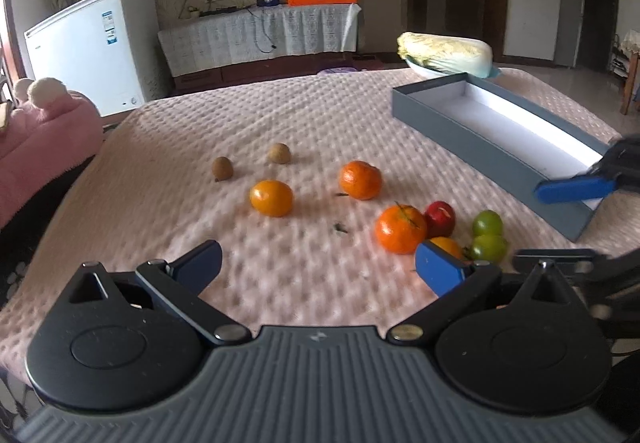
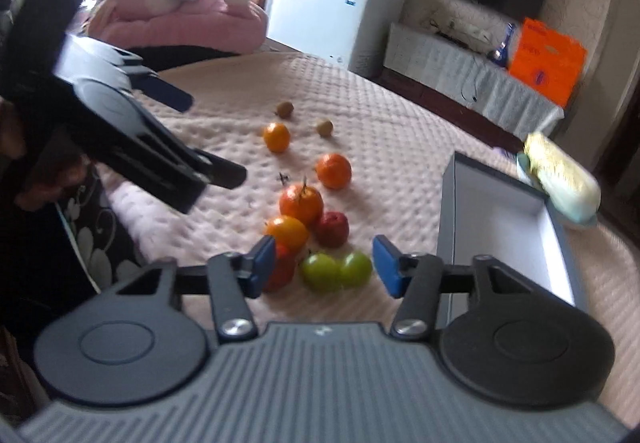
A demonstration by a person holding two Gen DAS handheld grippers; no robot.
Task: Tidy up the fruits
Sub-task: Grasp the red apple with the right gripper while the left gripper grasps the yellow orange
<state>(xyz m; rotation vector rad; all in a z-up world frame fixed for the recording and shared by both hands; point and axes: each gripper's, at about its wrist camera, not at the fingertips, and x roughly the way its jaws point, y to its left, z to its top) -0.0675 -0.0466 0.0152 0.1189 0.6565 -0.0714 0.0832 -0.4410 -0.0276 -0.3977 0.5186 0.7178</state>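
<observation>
Fruit lies scattered on the pink quilted bed (image 1: 304, 115), and the right gripper (image 2: 324, 267) hangs low over the near cluster, jaws partly spread with two green fruits (image 2: 336, 271) between them, pads not touching either. Just behind sit a red fruit (image 2: 332, 229) and several tangerines (image 2: 301, 203); two small brown fruits (image 1: 248, 161) lie farther back. The left gripper (image 1: 318, 267) hovers wide open, pinching nothing. The grey box (image 1: 492, 147) waits empty at the right, a cabbage (image 1: 446, 53) beyond it.
</observation>
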